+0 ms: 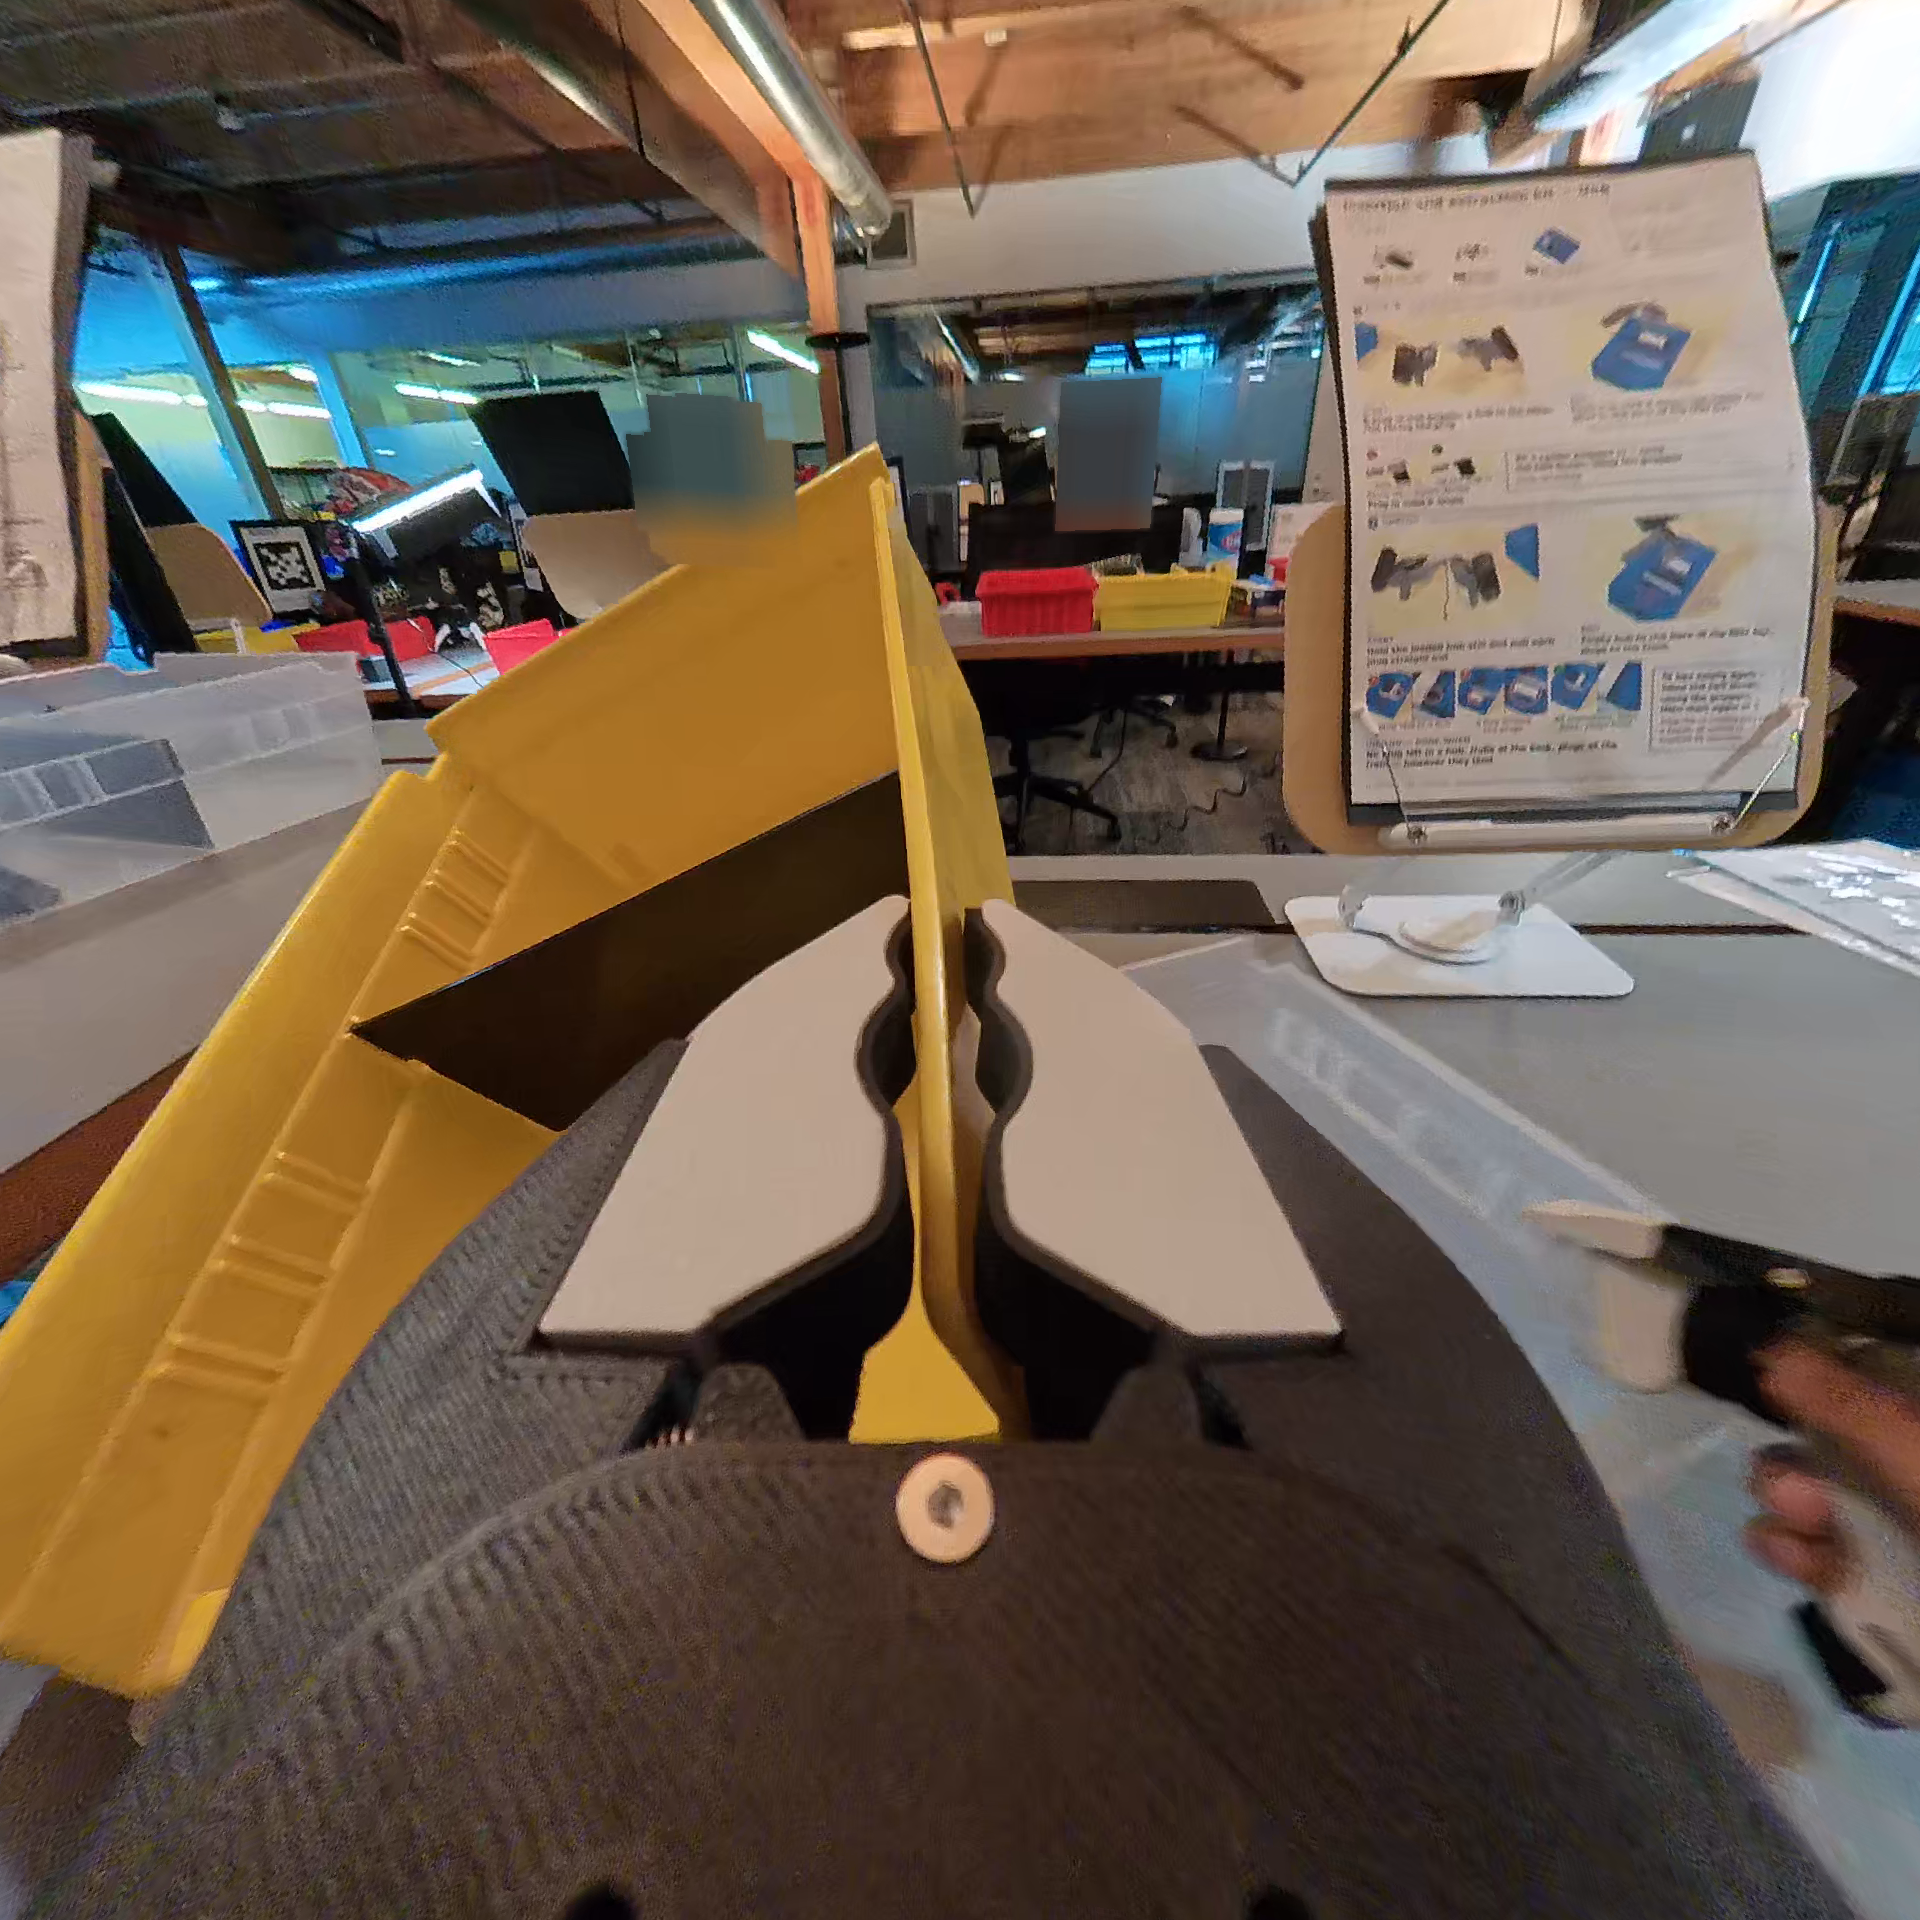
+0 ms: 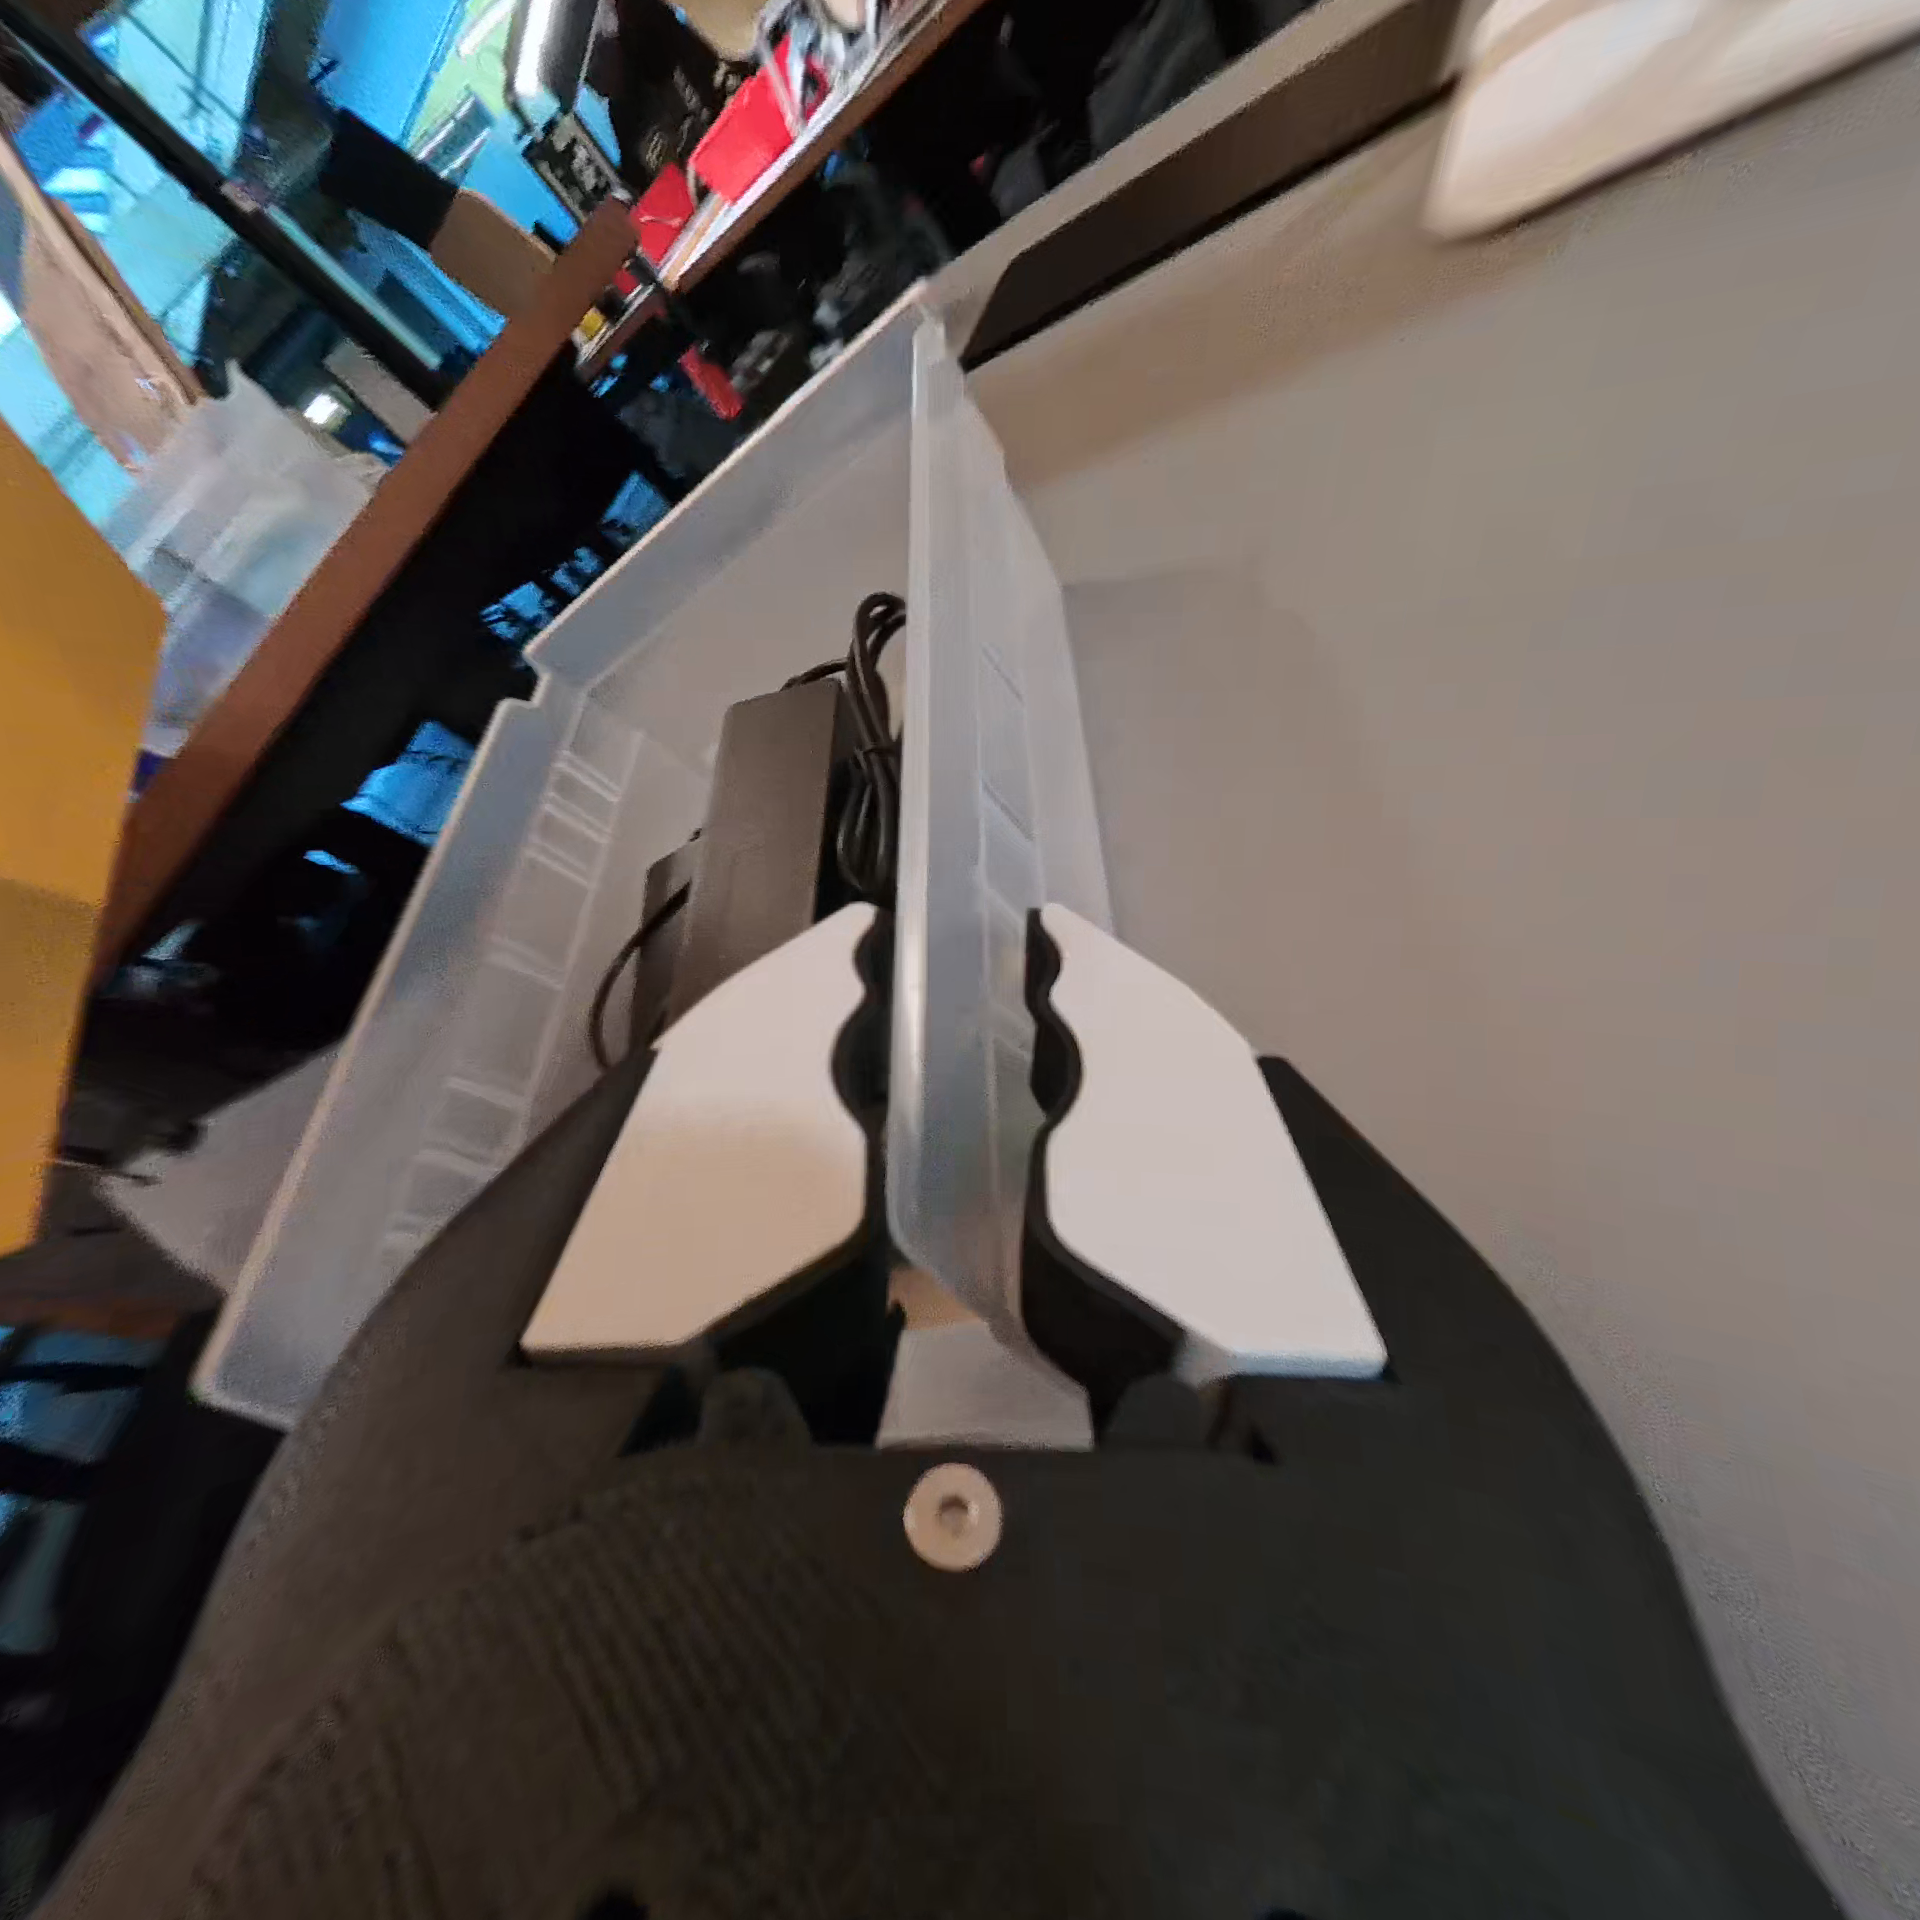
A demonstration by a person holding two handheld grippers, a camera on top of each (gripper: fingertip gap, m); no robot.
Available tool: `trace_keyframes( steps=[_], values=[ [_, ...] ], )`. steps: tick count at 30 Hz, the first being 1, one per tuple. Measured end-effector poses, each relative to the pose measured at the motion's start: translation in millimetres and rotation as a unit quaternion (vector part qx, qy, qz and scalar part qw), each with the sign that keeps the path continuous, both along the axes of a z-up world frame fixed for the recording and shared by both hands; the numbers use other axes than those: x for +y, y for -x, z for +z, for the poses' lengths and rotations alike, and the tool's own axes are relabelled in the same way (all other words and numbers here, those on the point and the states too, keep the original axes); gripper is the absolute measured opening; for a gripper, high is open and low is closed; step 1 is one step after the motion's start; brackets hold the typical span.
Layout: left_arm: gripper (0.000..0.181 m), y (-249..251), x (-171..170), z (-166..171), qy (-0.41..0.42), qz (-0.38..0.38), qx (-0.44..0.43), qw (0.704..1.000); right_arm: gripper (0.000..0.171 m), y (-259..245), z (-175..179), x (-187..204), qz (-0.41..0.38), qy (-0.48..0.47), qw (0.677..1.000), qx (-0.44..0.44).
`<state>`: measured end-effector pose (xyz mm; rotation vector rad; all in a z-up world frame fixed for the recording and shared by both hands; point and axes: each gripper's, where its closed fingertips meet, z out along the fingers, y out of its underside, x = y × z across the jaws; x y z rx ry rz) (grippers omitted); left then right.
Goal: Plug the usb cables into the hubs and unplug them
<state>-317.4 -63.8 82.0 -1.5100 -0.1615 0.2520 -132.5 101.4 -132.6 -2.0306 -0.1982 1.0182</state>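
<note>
My left gripper (image 1: 938, 925) is shut on the side wall of a yellow bin (image 1: 582, 852), which is lifted and tilted, with a black divider inside. My right gripper (image 2: 951, 930) is shut on the side wall of a clear plastic bin (image 2: 966, 790), also tilted. Inside the clear bin lie a black USB hub (image 2: 764, 821) and coiled black cables (image 2: 868, 748). The right gripper and the hand holding it also show blurred at the right edge of the left wrist view (image 1: 1704, 1309), where the clear bin (image 1: 1403, 1132) is faint.
An instruction sheet on a stand (image 1: 1558, 499) is at the back right of the grey table (image 1: 1714, 1060). Clear bins (image 1: 177, 748) stack at the left. The yellow bin shows at the left of the right wrist view (image 2: 62, 727).
</note>
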Motion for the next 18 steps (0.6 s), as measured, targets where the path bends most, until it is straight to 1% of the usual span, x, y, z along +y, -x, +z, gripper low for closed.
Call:
trace_keyframes(
  steps=[2,3,5,7,8,10,12,13,15,16,18],
  values=[
    [0.007,4,-6,6,-0.012,0.004,0.000,1.000,0.030,52,1,-16,0.023,0.042,0.999,0.025],
    [0.007,5,-8,8,-0.017,0.004,-0.002,1.000,0.032,75,2,-23,0.035,0.050,0.998,0.033],
    [0.007,9,-12,12,-0.023,0.007,0.001,1.000,0.038,114,6,-44,0.088,0.048,0.994,0.035],
    [0.007,11,-15,14,-0.022,0.007,0.008,1.000,0.043,140,14,-69,0.160,0.040,0.986,0.039],
    [0.007,11,-16,15,-0.022,0.007,0.010,1.000,0.045,144,19,-78,0.185,0.031,0.981,0.040],
    [0.006,9,-16,18,-0.026,0.002,0.007,1.000,0.050,136,31,-83,0.204,0.003,0.978,0.049],
    [0.006,0,-13,21,-0.029,-0.008,0.010,1.000,0.053,114,45,-82,0.211,-0.016,0.975,0.070],
    [0.006,-8,-10,22,-0.027,-0.017,0.016,0.999,0.052,99,51,-80,0.215,-0.020,0.973,0.078],
    [0.006,-30,-3,27,-0.030,-0.050,0.027,0.998,0.050,60,59,-76,0.224,-0.022,0.971,0.081],
    [0.006,-45,0,30,-0.041,-0.076,0.029,0.996,0.046,36,61,-78,0.234,-0.022,0.969,0.076],
    [0.005,-81,6,38,-0.068,-0.146,0.016,0.987,0.039,-20,59,-93,0.275,-0.009,0.959,0.068]
  ],
)
